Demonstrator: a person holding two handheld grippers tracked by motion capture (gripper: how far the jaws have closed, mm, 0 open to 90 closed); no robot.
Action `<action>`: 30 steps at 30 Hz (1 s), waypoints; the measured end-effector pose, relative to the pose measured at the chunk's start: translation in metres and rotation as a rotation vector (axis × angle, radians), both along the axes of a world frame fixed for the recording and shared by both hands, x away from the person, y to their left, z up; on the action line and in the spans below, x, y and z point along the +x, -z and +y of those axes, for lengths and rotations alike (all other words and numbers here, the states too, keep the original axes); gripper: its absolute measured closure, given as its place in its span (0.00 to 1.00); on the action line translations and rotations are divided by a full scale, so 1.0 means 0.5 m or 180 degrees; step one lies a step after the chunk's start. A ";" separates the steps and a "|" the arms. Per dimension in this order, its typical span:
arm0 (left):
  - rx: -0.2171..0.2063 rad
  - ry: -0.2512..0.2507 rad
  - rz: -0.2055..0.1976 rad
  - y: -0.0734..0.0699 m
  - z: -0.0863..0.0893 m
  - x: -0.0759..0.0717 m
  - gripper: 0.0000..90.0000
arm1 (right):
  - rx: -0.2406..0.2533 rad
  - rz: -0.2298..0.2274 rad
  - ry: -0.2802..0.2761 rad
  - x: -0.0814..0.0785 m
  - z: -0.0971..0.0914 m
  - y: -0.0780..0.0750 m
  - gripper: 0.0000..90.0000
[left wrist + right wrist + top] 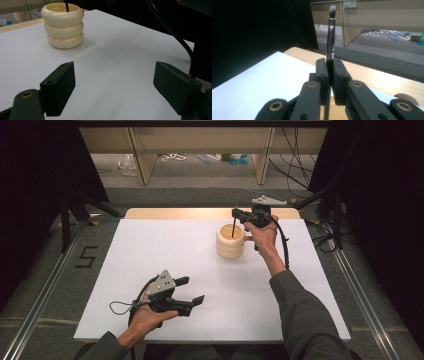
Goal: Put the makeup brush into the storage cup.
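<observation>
Nearest to me, my left gripper (192,291) hovered low over the near left part of the white board (150,250), its jaws spread wide with nothing between them. From the left gripper view those jaws framed bare white surface, and beyond them stood the cream ringed holder (62,25), three stacked rings upright on the board. Farther off, toward the far right of centre in the high view, that holder (230,241) sat close to the board's far edge, with my right hand (264,235) just beside it on the right. My right gripper (234,212) hung above the holder's open mouth, jaws clamped on a slim black makeup brush (330,37). I held the brush upright, bristles up, its lower end reaching down into the holder. Beyond the board lay a strip of wooden tabletop (200,213).
</observation>
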State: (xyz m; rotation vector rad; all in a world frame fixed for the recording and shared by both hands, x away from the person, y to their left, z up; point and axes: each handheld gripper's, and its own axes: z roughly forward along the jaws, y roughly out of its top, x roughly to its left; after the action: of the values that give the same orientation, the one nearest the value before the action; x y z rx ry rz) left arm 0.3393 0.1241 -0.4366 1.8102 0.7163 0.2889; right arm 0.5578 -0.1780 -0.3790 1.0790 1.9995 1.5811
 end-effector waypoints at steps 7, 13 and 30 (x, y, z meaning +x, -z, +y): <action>-0.0003 -0.0012 -0.0001 0.000 0.001 0.000 0.20 | -0.0036 0.0023 -0.0010 0.002 0.007 0.008 0.95; 0.0007 -0.0006 -0.0023 -0.001 0.003 0.002 0.20 | -0.0057 0.0084 -0.0022 0.004 0.010 0.019 0.95; 0.0024 -0.0005 -0.0021 -0.002 0.003 0.002 0.20 | -0.0170 0.0173 -0.0038 0.007 0.011 0.049 0.95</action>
State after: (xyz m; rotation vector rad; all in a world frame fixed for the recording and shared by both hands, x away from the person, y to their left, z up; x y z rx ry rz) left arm 0.3404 0.1258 -0.4357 1.8152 0.7129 0.2991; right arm 0.5615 -0.1724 -0.4034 1.1027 2.0751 1.5106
